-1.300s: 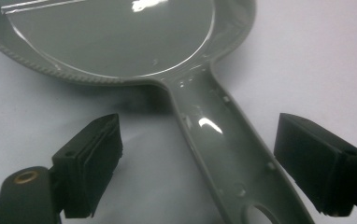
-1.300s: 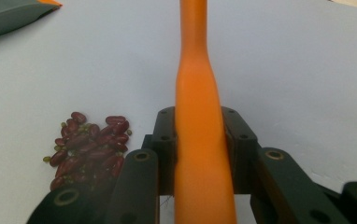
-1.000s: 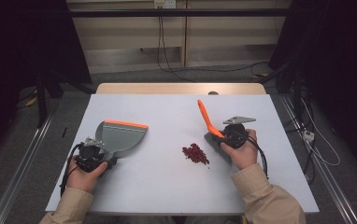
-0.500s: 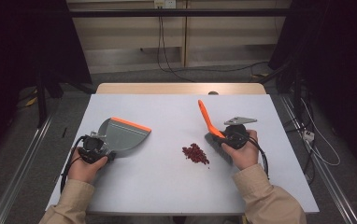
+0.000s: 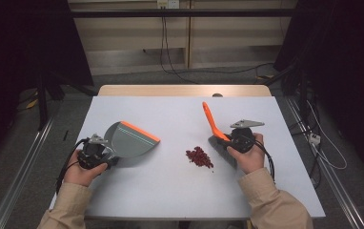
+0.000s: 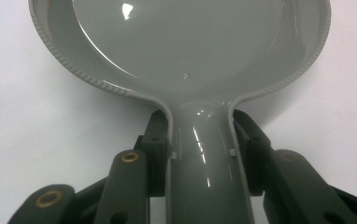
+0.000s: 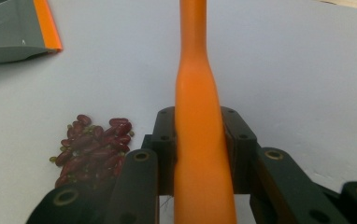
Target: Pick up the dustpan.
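My left claw (image 5: 105, 151) has just been closing, and now its jaws pinch both sides of the grey dustpan's (image 5: 131, 141) handle (image 6: 209, 168), the pan lying flat on the pale surface (image 5: 170, 191) well to the left of the bean pile (image 5: 199, 157), orange lip turned toward it. My right claw (image 5: 227, 141) is clamped tight on the orange brush handle (image 7: 199, 140), which juts up and away from me; the dark brush head sits just right of the bean pile. Those red kidney beans, a few small green ones mixed in, lie heaped between dustpan and brush, nearer the brush.
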A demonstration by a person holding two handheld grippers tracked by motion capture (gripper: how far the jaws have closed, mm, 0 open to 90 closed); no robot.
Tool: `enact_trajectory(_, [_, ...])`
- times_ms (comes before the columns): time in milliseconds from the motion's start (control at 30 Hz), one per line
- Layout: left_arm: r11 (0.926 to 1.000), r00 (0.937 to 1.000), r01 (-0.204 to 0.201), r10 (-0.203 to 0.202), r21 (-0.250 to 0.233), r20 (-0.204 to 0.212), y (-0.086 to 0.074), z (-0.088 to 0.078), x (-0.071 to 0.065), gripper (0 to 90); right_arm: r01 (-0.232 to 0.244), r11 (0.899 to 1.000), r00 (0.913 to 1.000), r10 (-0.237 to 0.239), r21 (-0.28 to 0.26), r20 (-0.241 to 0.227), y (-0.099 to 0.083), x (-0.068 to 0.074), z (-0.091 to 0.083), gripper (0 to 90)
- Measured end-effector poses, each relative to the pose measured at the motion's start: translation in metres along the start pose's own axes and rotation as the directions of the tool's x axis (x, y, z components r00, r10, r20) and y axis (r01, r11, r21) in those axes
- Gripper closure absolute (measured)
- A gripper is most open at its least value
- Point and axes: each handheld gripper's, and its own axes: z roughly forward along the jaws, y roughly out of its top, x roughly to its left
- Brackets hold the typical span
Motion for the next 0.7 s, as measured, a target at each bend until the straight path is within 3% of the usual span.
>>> enact_trajectory(133, [0.9989, 0.9977, -0.047, 0.047, -0.01, 0.048, 0.002, -0.009, -0.011, 63.4, 0.0, 1.0, 1.0, 0.0, -0.008, -0.006, 0.0, 0.001, 0.0, 71.1])
enact_trajectory(300, [0.9947, 0.9867, -0.103, 0.103, -0.011, 0.126, 0.001, -0.011, -0.024, 63.4, -0.008, 1.0, 1.0, 0.007, -0.023, -0.003, 0.001, -0.001, -0.003, 71.1])
enact_trajectory(467, [0.9908, 0.9714, -0.135, 0.135, -0.014, 0.195, -0.001, -0.012, -0.036, 63.3, -0.012, 0.999, 0.9999, 0.012, -0.038, -0.008, 0.003, -0.001, -0.005, 71.1])
enact_trajectory(533, [0.9855, 0.9629, -0.169, 0.168, -0.013, 0.211, -0.001, -0.013, -0.041, 63.4, -0.018, 0.999, 0.9998, 0.017, -0.042, -0.01, 0.003, -0.001, -0.005, 71.1])
enact_trajectory(700, [0.9785, 0.9402, -0.206, 0.201, -0.013, 0.275, -0.002, -0.015, -0.053, 63.3, -0.011, 0.998, 0.9999, 0.011, -0.059, -0.01, 0.003, 0.001, -0.005, 71.1])
